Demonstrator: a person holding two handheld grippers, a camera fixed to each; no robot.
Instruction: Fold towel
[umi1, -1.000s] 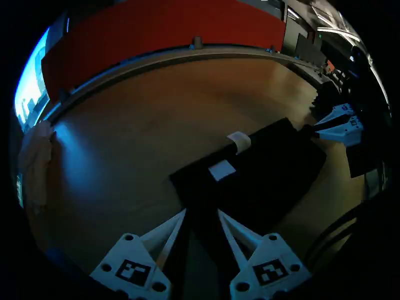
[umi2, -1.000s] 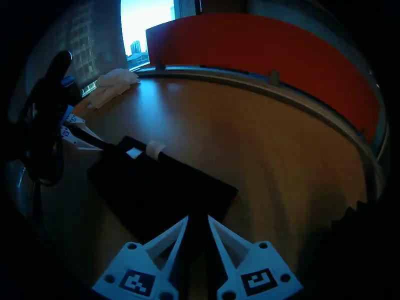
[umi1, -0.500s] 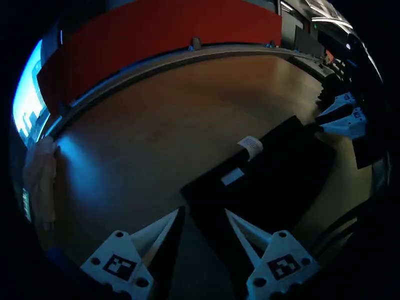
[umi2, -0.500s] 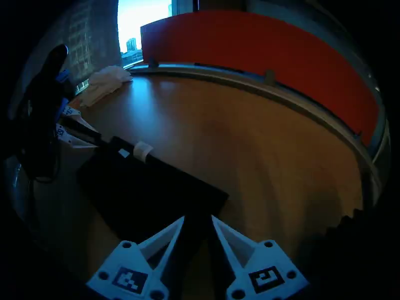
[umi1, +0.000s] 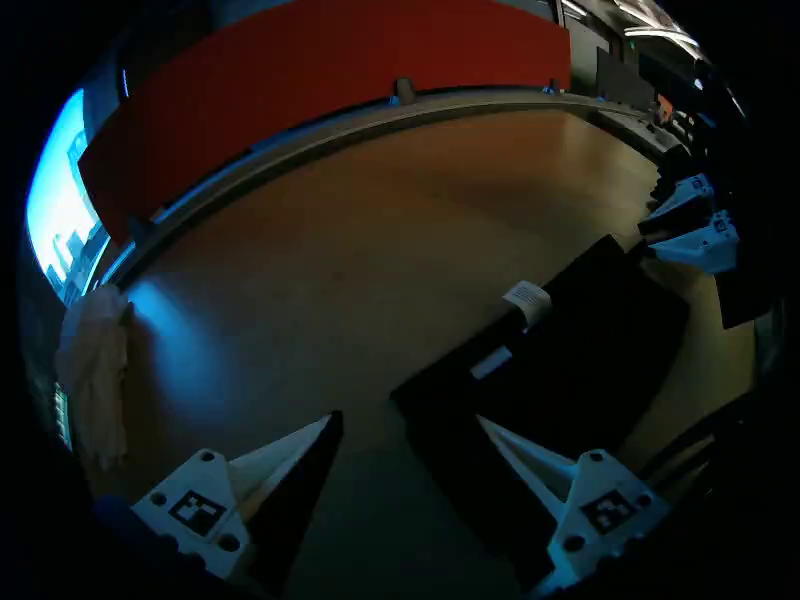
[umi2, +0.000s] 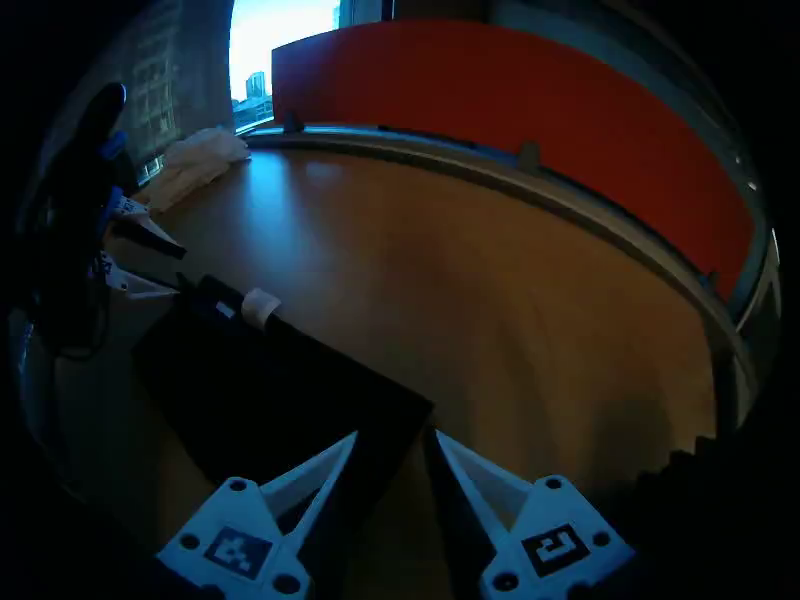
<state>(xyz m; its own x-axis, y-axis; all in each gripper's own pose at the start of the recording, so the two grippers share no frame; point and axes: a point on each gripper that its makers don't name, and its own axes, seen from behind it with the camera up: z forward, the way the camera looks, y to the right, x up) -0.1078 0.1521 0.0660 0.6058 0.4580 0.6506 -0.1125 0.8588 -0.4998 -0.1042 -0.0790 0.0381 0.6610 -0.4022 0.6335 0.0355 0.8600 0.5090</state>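
Observation:
A black folded towel (umi1: 570, 370) (umi2: 270, 390) lies flat on the wooden table (umi1: 400, 220) (umi2: 480, 280), with a white label (umi1: 527, 298) (umi2: 260, 305) at its far edge. My left gripper (umi1: 410, 440) stands wide open, its fingers apart from the towel's near corner. It also appears in the right gripper view (umi2: 150, 255), open beside the towel's far end. My right gripper (umi2: 392, 440) is open, with the towel's corner lying loosely between its fingertips. In the left gripper view it (umi1: 690, 225) sits at the towel's far corner, held by a dark-sleeved hand.
A crumpled white cloth (umi1: 95, 370) (umi2: 200, 160) lies at the table's end by the window. A red partition (umi1: 330, 60) (umi2: 560, 90) stands along the table's raised back edge. Bare wood stretches between the towel and that edge.
Both grippers have opened: the left one widely, letting go of the towel's corner and backing off; the right one by a smaller amount. The towel has settled flat.

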